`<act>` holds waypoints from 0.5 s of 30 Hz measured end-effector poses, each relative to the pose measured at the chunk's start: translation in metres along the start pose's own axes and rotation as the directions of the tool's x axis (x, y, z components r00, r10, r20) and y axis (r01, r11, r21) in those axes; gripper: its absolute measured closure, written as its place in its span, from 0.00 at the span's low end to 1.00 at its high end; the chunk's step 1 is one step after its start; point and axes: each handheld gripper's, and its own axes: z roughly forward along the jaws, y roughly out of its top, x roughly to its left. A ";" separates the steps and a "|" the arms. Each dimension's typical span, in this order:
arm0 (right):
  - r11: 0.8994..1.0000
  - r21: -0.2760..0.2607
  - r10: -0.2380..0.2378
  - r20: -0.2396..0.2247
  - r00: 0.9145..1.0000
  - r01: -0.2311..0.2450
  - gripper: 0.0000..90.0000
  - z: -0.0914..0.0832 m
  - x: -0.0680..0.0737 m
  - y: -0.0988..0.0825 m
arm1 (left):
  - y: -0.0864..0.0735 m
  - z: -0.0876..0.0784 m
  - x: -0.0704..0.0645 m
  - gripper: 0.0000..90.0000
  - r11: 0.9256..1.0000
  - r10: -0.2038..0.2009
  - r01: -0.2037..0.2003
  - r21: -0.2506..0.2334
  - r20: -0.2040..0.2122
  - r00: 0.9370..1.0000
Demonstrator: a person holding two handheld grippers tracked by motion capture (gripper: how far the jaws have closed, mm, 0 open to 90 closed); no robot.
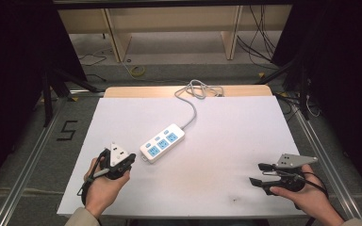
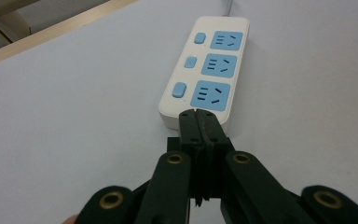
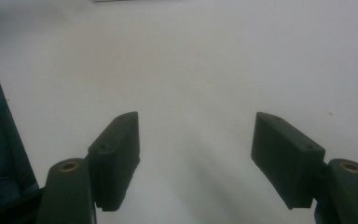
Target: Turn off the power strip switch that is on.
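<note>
Pointing at the near short end of the power strip (image 2: 205, 70), the left gripper (image 2: 199, 122) has its fingers pressed together with nothing between them, their tips just short of the strip's end face and the nearest blue socket. The strip lies left of the table's (image 1: 226, 141) middle, its long axis running from the near-left toward the far-right, where its grey cord (image 1: 194, 101) trails off to a coil at the far edge. Of the two, the left gripper (image 1: 118, 162) is plainly the nearer; the right gripper (image 1: 260, 173) rests well apart near the near right corner, fingers (image 3: 116, 154) spread wide over bare white surface. Open room lies all around the strip, most of it to the right.
</note>
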 end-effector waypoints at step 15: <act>1.000 0.001 0.000 0.003 1.000 0.000 0.36 0.001 0.000 0.000 | 0.016 0.017 -0.004 1.00 1.000 0.007 -0.007 0.025 -0.005 1.000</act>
